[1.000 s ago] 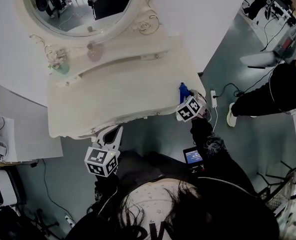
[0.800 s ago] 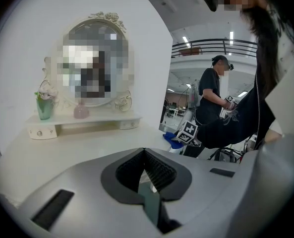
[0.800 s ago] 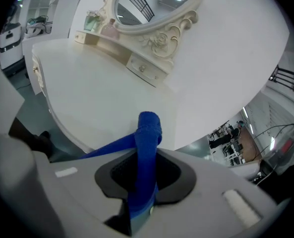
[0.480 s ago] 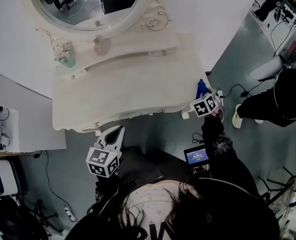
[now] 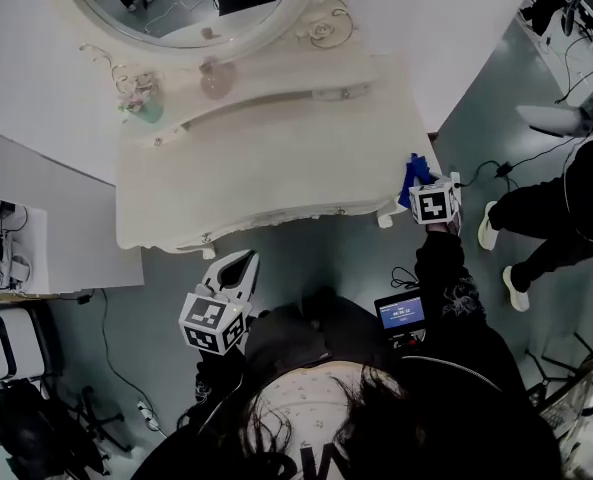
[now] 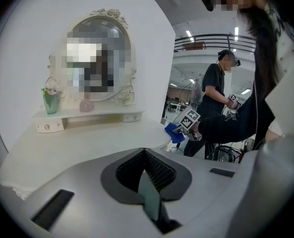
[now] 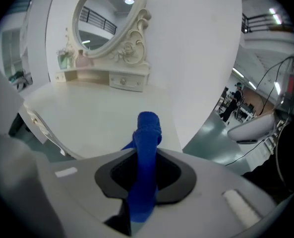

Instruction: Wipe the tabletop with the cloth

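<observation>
The tabletop [image 5: 266, 168] lies open; vase [image 5: 148, 111] and bottle [image 5: 216, 78] occupy rear shelf [image 5: 286, 100].

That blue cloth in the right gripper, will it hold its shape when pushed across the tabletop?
Probably not: the blue cloth bunches into folds where the right gripper pinches it, so it looks floppy. Its end stands unsupported, so it seems light; it should likely flatten and drag on the tabletop.

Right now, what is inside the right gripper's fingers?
The blue cloth, bunched and clamped in the right gripper, its top sticking out. Its lower end is covered by the gripper body.
</observation>
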The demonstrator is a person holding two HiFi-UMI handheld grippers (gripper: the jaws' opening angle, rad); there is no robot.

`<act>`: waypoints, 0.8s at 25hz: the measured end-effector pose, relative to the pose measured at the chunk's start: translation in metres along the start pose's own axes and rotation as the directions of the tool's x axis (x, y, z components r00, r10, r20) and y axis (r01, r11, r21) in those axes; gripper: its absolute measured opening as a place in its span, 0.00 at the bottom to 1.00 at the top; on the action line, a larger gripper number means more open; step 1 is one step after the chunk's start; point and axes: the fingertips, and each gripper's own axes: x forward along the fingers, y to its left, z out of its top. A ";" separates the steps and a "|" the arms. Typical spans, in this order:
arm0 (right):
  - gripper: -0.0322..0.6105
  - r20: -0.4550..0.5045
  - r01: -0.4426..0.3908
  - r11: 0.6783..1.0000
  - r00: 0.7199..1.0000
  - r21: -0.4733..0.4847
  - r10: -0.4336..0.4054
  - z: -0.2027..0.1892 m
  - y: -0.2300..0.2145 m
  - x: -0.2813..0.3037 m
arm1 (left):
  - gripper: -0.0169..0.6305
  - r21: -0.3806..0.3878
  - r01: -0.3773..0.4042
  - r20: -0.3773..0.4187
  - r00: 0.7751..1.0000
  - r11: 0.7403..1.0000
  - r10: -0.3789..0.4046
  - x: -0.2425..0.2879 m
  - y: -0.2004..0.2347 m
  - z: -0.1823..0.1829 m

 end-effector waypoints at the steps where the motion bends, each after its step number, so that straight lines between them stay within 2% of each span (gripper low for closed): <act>1: 0.17 0.016 -0.028 0.999 0.999 0.028 0.027 0.004 0.008 -0.005 | 0.03 -0.001 -0.004 -0.001 1.000 1.000 0.004 -0.002 0.002 -0.002; 4: 0.17 0.091 -0.130 0.990 0.988 0.054 0.124 0.024 0.044 -0.021 | 0.03 -0.014 -0.028 -0.006 1.000 1.000 0.028 -0.011 0.010 -0.010; 9: 0.17 0.193 -0.247 0.969 0.950 -0.026 0.247 0.057 0.117 -0.067 | 0.03 -0.047 -0.077 -0.004 0.997 0.996 0.077 -0.044 0.022 -0.027; 13: 0.17 0.243 -0.346 0.932 0.900 -0.105 0.362 0.071 0.192 -0.117 | 0.03 -0.060 -0.098 0.000 0.995 0.993 0.099 -0.078 0.028 -0.043; 20: 0.17 0.265 -0.486 0.843 0.802 -0.232 0.535 0.067 0.323 -0.211 | 0.03 -0.076 -0.111 0.043 0.992 0.991 0.115 -0.144 0.037 -0.063</act>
